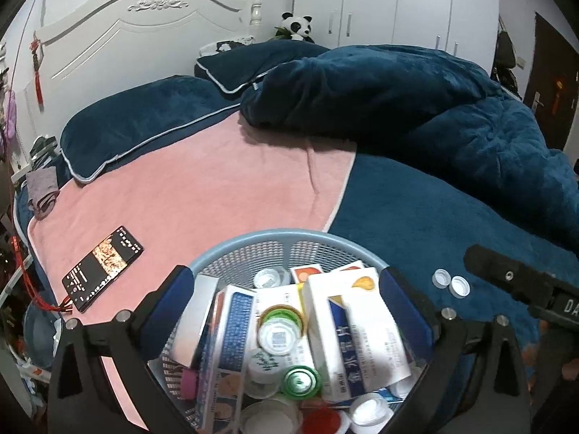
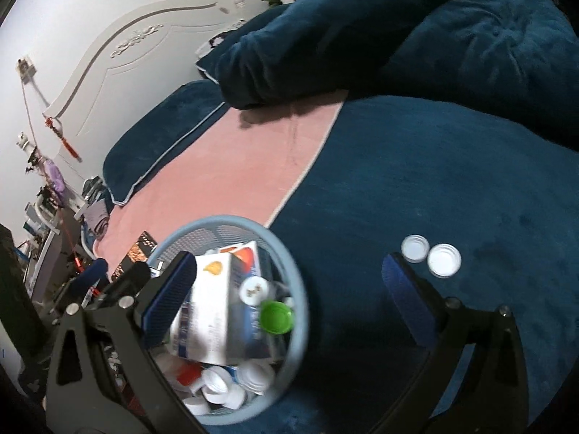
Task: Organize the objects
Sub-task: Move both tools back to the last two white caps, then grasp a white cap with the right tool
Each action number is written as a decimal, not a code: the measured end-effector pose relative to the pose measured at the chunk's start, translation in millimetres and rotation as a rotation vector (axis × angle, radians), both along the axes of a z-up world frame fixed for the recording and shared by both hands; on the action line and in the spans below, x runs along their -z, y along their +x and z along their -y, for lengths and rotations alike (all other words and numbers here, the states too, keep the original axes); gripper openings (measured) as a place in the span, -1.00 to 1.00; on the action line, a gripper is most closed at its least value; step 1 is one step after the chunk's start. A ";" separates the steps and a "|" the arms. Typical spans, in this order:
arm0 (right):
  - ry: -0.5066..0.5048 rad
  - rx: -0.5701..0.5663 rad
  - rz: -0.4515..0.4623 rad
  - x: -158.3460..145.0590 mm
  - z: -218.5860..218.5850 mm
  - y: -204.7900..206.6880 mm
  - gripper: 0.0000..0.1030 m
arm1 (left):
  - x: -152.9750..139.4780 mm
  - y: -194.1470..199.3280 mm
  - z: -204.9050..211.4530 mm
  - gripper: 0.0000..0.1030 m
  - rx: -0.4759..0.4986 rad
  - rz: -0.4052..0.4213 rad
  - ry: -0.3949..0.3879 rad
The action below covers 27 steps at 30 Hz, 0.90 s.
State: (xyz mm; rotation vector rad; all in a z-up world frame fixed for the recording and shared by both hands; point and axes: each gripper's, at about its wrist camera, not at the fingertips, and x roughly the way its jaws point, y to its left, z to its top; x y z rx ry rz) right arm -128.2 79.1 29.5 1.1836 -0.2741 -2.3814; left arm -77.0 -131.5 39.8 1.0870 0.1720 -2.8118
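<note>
Meanwhile both tongs gape empty, left tongs (image 1: 286, 311) straddling the basket (image 1: 253, 240), right tongs (image 2: 289, 282) over its rim.

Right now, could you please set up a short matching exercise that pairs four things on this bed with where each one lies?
Things:
1. phone
2. two white caps
3. medicine boxes
4. toy panda

Places:
A. inside the blue basket
B. on the pink towel
C. by the headboard, behind the pillows
D. on the dark blue blanket, outside the basket

Pairs: 1-B, 2-D, 3-A, 4-C
</note>
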 end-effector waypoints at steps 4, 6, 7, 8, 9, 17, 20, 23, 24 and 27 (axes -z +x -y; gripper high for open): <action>0.010 0.017 0.013 3.7 -12.7 0.2 1.00 | -2.5 -2.6 -13.7 0.99 0.026 0.001 -0.007; 0.016 0.023 0.016 5.0 -18.2 0.6 1.00 | -4.3 -4.4 -20.7 0.99 0.039 0.000 -0.011; 0.019 0.029 0.018 5.9 -22.4 0.0 1.00 | -5.0 -5.0 -25.4 0.99 0.047 -0.001 -0.016; 0.019 0.040 0.021 6.4 -28.5 -1.0 1.00 | -5.5 -5.5 -28.2 0.99 0.053 -0.003 -0.018; 0.018 0.049 0.022 6.6 -33.3 -2.2 1.00 | -6.5 -6.3 -32.8 0.99 0.062 -0.005 -0.015; 0.016 0.219 0.084 24.1 -96.4 -30.3 1.00 | -5.9 -13.6 -55.2 0.99 0.095 -0.001 0.007; 0.073 0.265 0.139 47.8 -108.7 -40.1 1.00 | 0.8 -18.9 -67.4 0.99 0.118 0.014 0.004; 0.228 0.229 0.168 74.4 -95.9 -50.0 1.00 | 5.2 -22.6 -76.7 0.99 0.139 0.021 -0.005; 0.297 0.190 0.161 83.6 -87.1 -53.2 0.98 | 6.2 -24.2 -80.5 0.99 0.147 0.025 -0.012; 0.398 0.109 0.134 100.5 -69.5 -57.1 0.95 | 8.2 -24.3 -84.9 0.99 0.156 0.024 -0.025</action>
